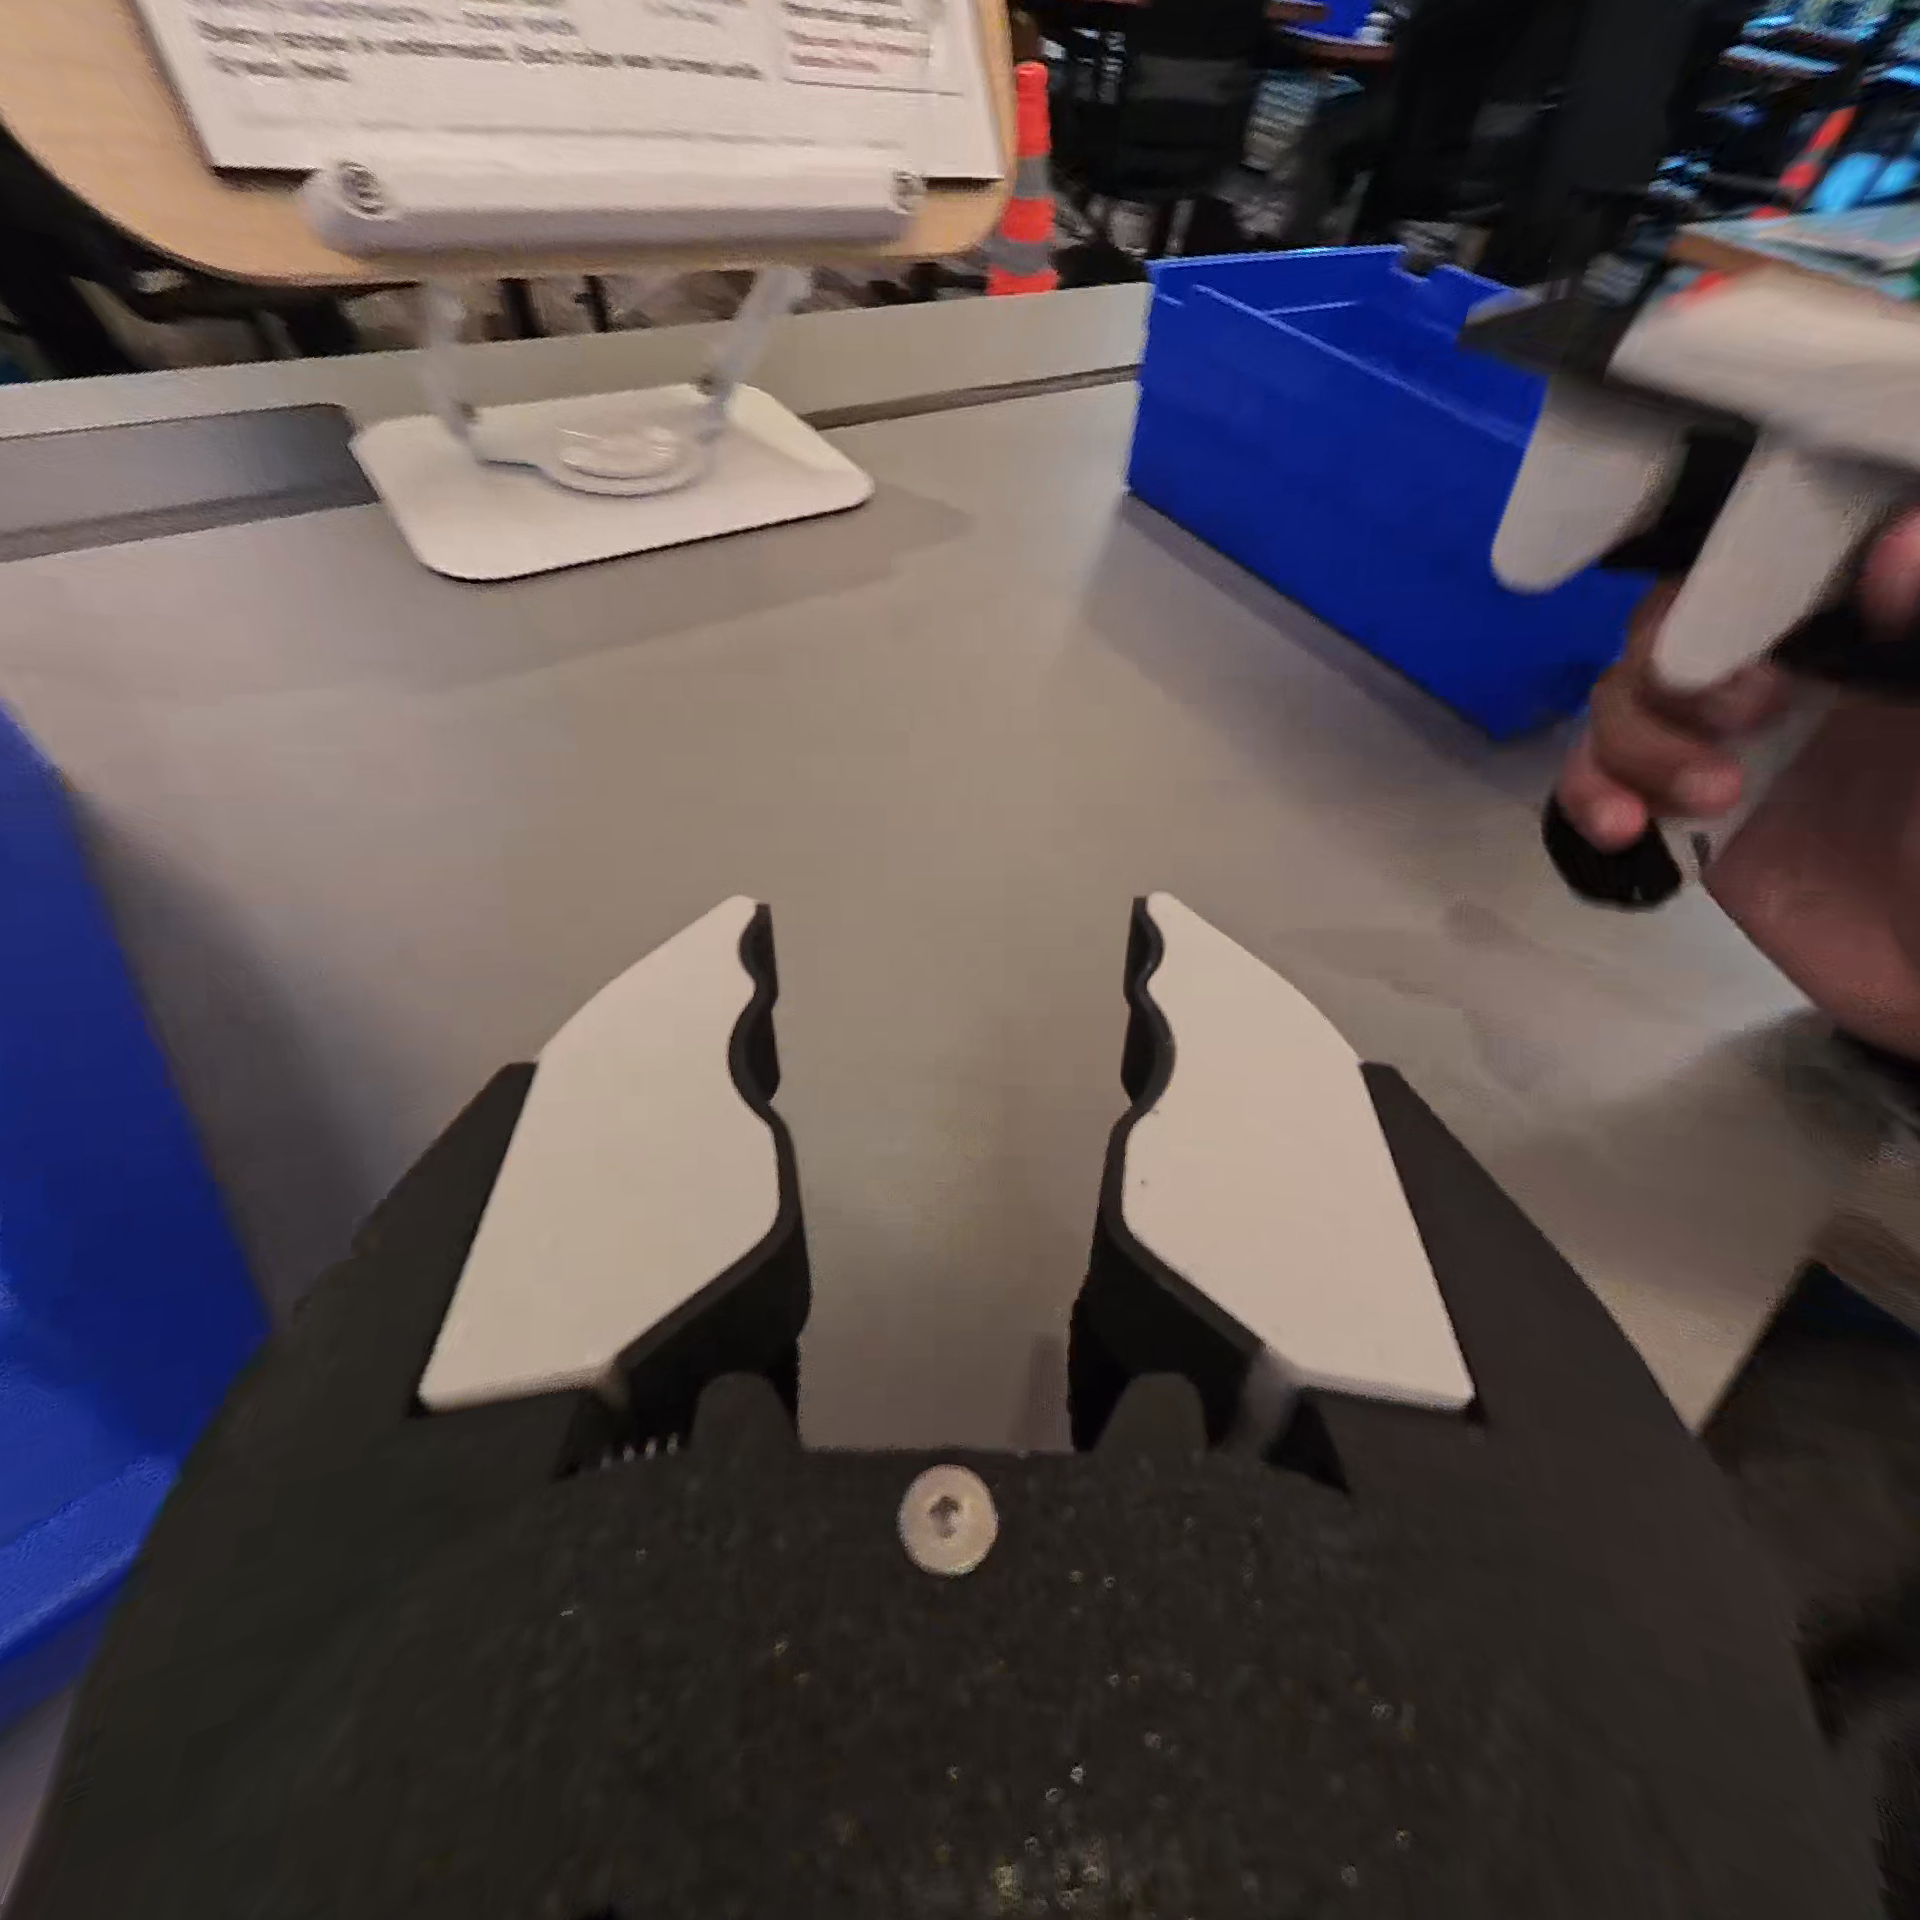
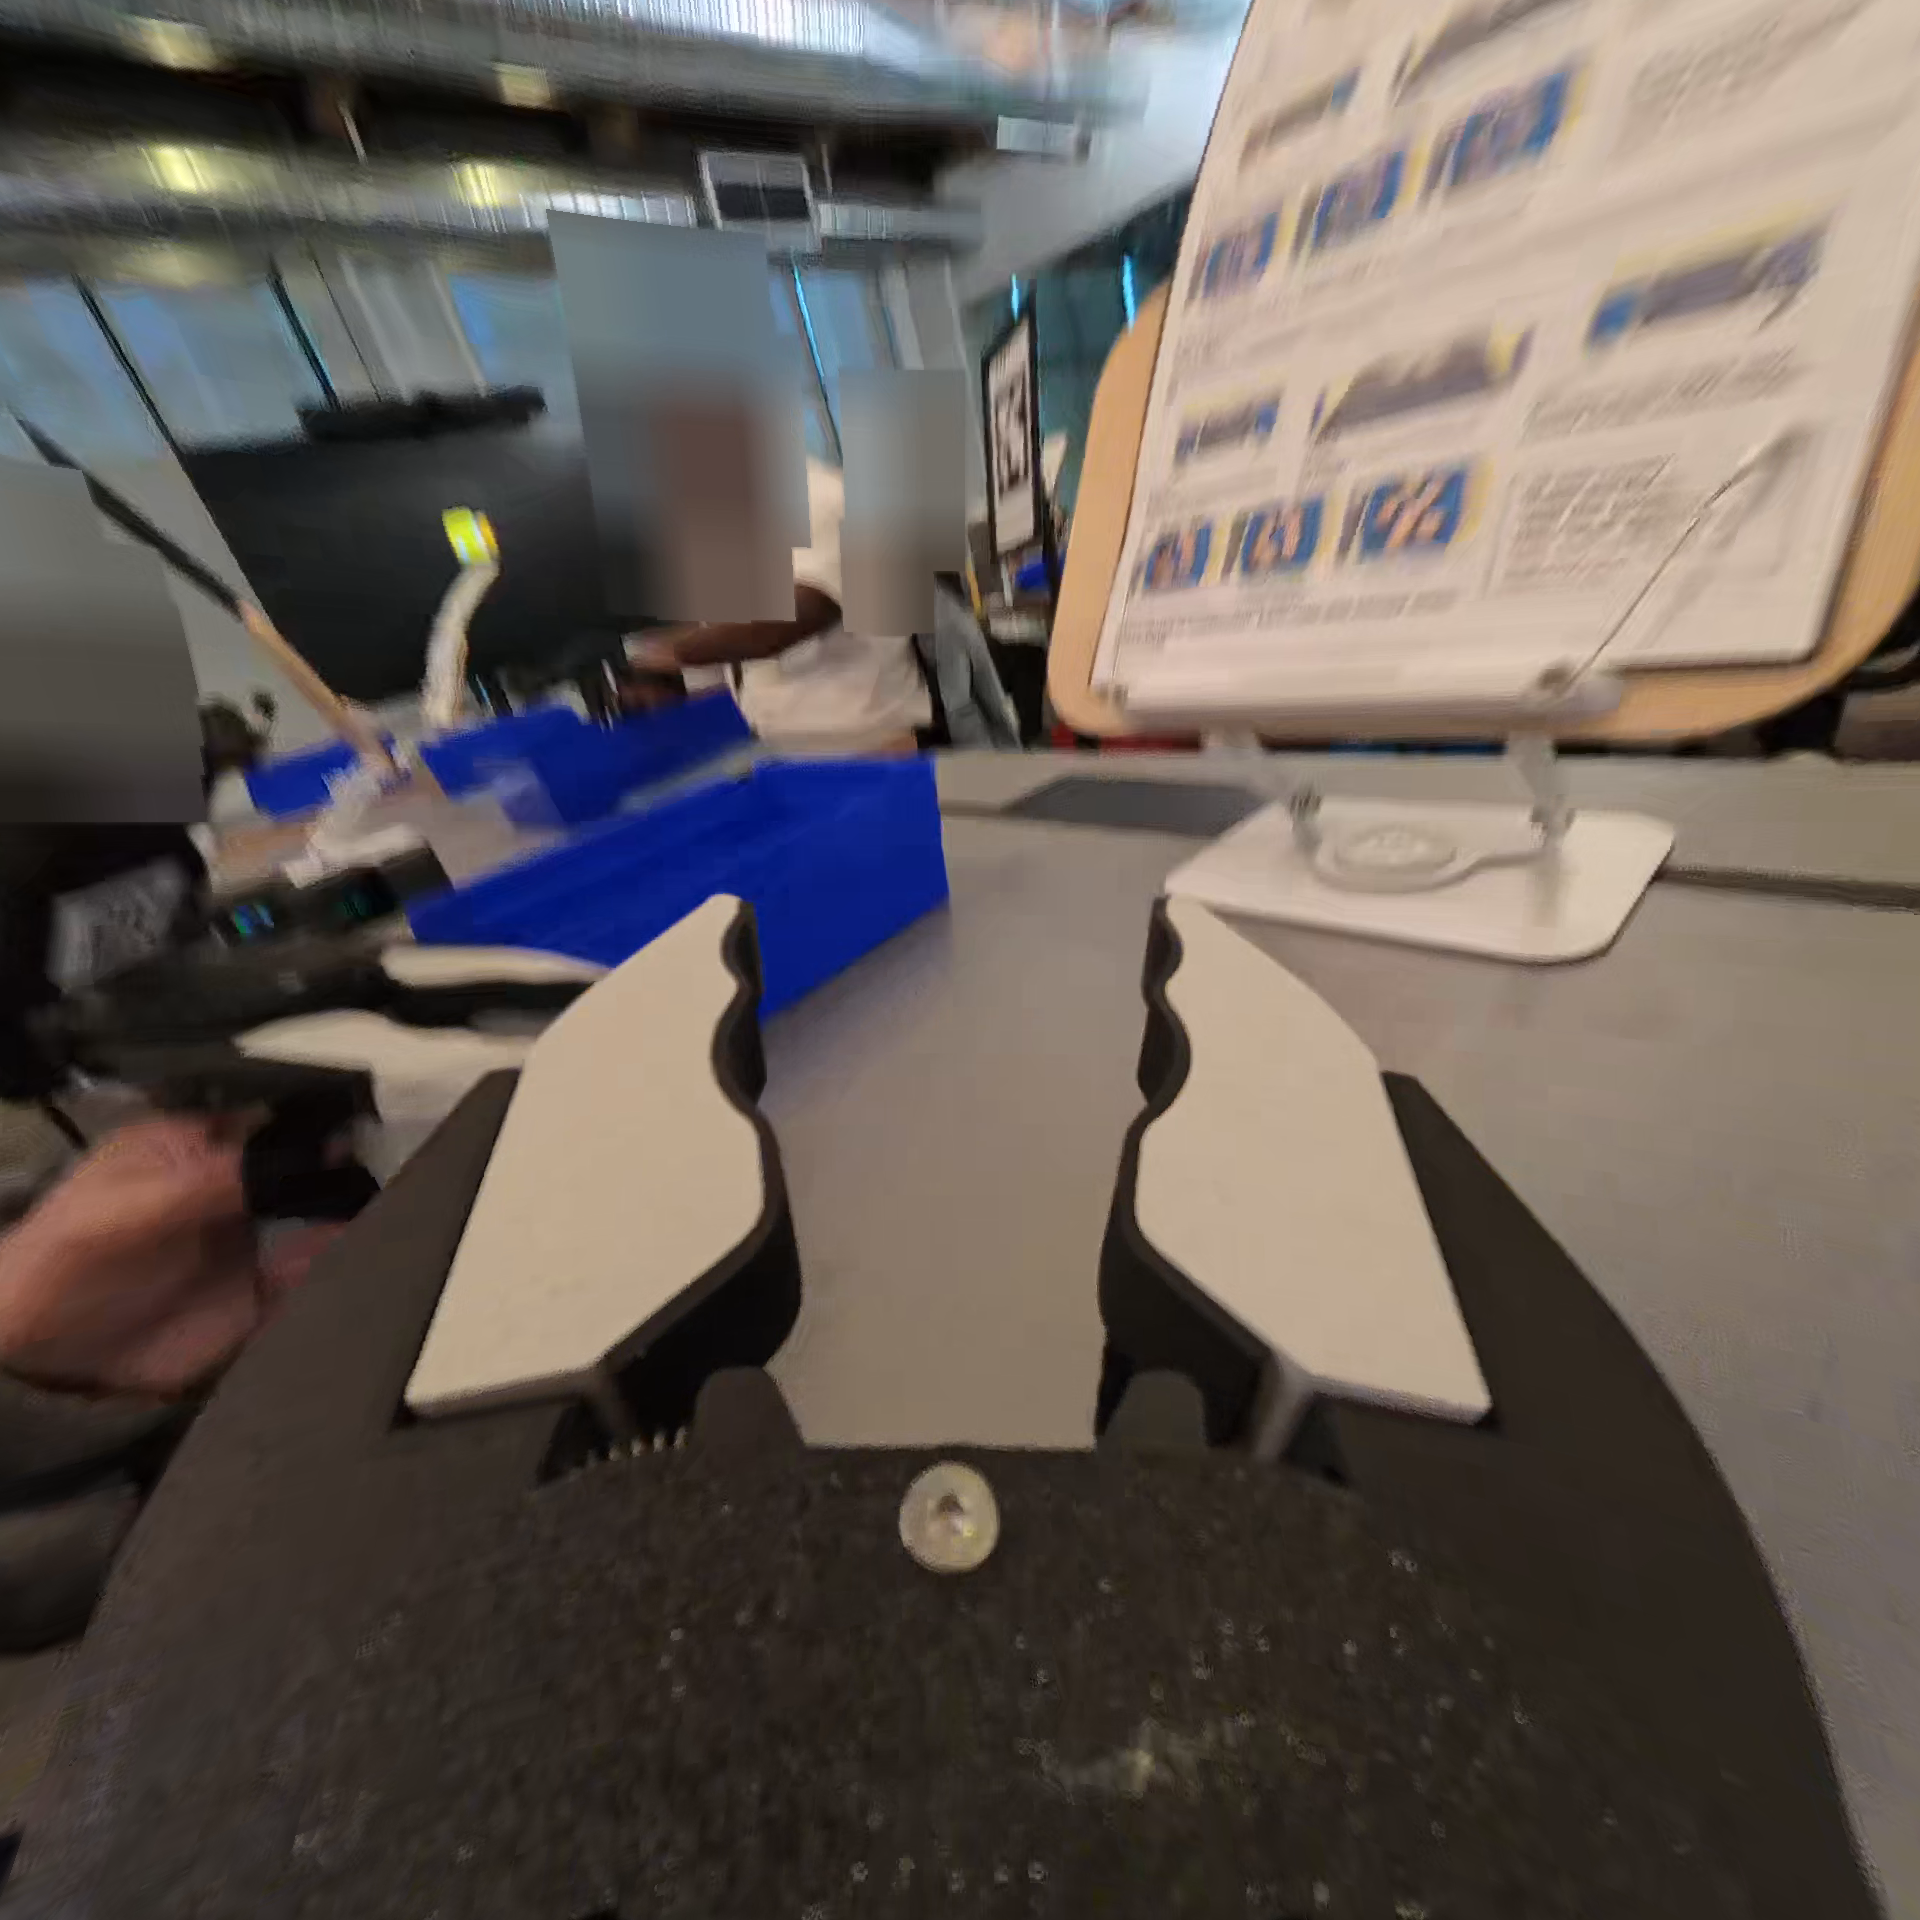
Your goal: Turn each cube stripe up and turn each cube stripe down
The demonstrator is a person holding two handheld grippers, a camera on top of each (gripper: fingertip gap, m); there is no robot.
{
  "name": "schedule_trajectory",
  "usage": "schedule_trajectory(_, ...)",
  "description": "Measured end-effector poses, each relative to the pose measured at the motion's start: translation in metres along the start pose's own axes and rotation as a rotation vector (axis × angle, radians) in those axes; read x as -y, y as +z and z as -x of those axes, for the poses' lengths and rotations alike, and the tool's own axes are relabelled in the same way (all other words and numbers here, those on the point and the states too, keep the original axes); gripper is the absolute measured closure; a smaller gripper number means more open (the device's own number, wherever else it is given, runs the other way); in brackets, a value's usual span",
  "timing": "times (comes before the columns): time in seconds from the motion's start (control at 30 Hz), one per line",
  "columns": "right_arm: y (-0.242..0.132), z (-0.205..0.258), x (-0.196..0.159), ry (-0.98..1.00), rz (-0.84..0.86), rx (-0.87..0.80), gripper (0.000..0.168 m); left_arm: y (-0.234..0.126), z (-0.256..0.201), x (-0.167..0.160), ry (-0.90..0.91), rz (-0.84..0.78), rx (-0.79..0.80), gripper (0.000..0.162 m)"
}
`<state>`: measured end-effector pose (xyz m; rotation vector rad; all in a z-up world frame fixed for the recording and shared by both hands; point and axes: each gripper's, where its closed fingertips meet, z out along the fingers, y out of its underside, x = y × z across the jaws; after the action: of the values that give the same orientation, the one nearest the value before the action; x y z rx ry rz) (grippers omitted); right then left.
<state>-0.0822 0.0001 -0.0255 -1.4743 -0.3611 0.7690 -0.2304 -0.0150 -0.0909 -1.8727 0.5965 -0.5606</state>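
No cube shows in either view. My left gripper (image 1: 951, 914) is open and empty above the grey table (image 1: 727, 727). My right gripper (image 2: 951, 920) is open and empty above the same table (image 2: 1558, 1091). The right gripper also shows at the right edge of the left wrist view (image 1: 1621, 582), held by a hand (image 1: 1662, 758), with its fingers apart. The left gripper shows blurred at the left of the right wrist view (image 2: 488, 997), held by a hand (image 2: 114, 1268).
A blue bin (image 1: 1340, 468) stands at the table's far right, and another blue bin (image 1: 94, 1195) at the near left; the latter shows in the right wrist view (image 2: 727, 873). A white stand with an instruction sheet (image 1: 613, 457) (image 2: 1434, 862) sits at the back. People stand beyond the table.
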Motion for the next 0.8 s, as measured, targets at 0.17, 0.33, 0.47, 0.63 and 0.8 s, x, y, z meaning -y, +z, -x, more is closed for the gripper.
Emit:
schedule_trajectory(0.17, 0.013, -0.001, -0.036, -0.144, 0.115, -0.057, 0.097, 0.007, 0.004, -0.011, -0.057, 0.039, -0.015, 0.092)
schedule_trajectory(0.33, -0.005, -0.011, -0.021, -0.112, 0.079, -0.081, 0.097, 0.023, 0.008, -0.026, -0.05, 0.091, 0.037, 0.091)
schedule_trajectory(0.47, -0.093, -0.056, 0.031, -0.244, -0.127, -0.347, 0.108, 0.034, -0.014, -0.033, 0.008, 0.103, 0.022, 0.092)
schedule_trajectory(0.63, -0.234, -0.148, 0.069, -0.314, -0.141, -0.799, 0.102, 0.081, -0.118, -0.004, 0.019, 0.099, -0.146, 0.087)
schedule_trajectory(0.8, -0.296, -0.214, 0.046, -0.225, -0.013, -0.952, 0.102, 0.162, -0.234, 0.024, 0.057, 0.082, -0.223, 0.078)
